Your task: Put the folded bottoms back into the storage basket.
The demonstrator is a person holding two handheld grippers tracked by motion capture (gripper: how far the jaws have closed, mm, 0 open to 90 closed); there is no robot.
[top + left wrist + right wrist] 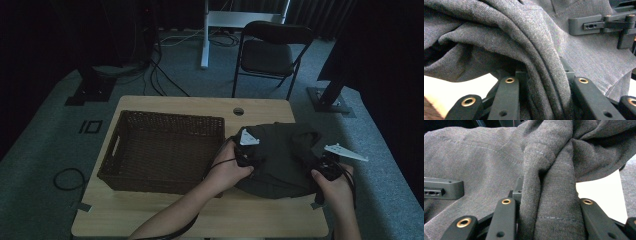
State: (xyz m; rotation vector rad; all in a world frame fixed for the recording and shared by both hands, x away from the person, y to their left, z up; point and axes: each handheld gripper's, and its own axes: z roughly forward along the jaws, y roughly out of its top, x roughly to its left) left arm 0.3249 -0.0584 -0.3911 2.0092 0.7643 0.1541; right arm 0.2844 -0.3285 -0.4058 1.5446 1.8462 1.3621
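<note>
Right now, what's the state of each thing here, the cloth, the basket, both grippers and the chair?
Grey garment: bunched, gripped at both sides.
Left gripper: shut on a thick fold of the garment.
Right gripper: shut on another fold.
Wicker basket: upright on the table, nothing visible inside.
Folding chair: unfolded, unoccupied, beyond the table.

I noted the garment (280, 155) was dark grey with a fine twill weave and pale stitching lines. The basket (162, 150) was dark brown wicker. The table (165, 210) was light wood. My grippers' jaws were black with brass-coloured rivets; their top plates (248, 138) were pale grey.
</note>
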